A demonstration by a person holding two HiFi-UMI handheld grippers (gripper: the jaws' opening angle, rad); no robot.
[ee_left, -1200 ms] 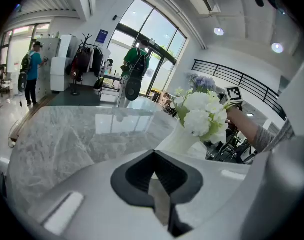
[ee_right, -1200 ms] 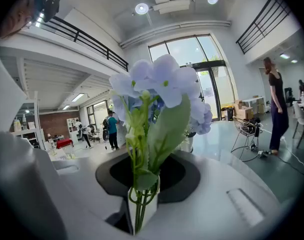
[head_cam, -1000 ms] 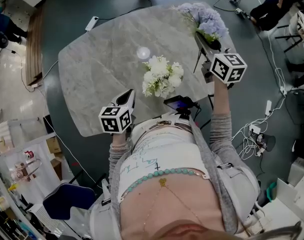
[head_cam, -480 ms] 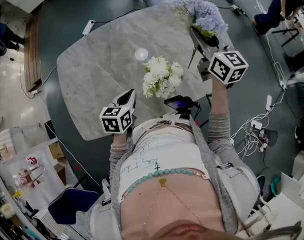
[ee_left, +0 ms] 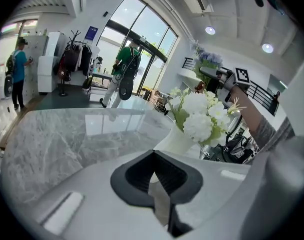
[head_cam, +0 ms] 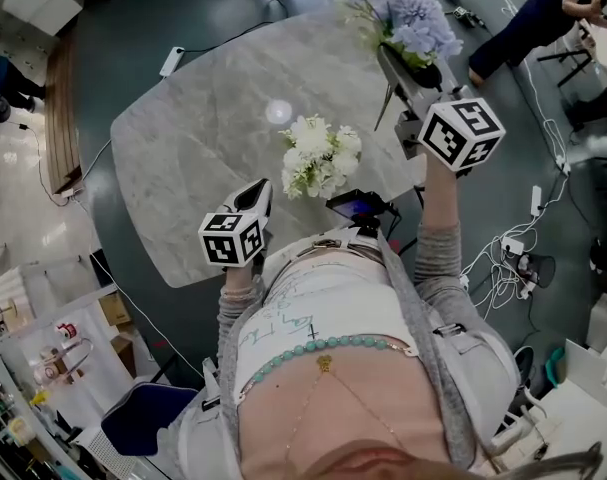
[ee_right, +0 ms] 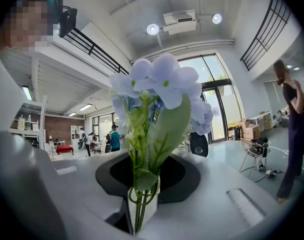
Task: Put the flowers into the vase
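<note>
A bunch of pale blue flowers (head_cam: 408, 18) is held by its green stems in my right gripper (head_cam: 395, 66), which is shut on them and lifted over the table's far right edge. In the right gripper view the blue flowers (ee_right: 162, 89) stand upright from between the jaws of the right gripper (ee_right: 141, 201). A white vase (ee_left: 177, 139) with white flowers (head_cam: 321, 154) stands on the grey marble table (head_cam: 193, 158), left of that gripper and nearer to me. My left gripper (head_cam: 255, 196) hovers shut and empty near the table's front edge, short of the vase.
A dark device (head_cam: 356, 206) sits at the table's near edge by my body. A bright round spot (head_cam: 279, 111) shows on the tabletop behind the vase. Cables (head_cam: 503, 268) lie on the floor at the right. A person (head_cam: 523, 28) is beyond the table at the far right.
My right gripper has risen with the blue flowers in it and now sits a little higher in the head view. The left gripper and the vase have stayed put.
</note>
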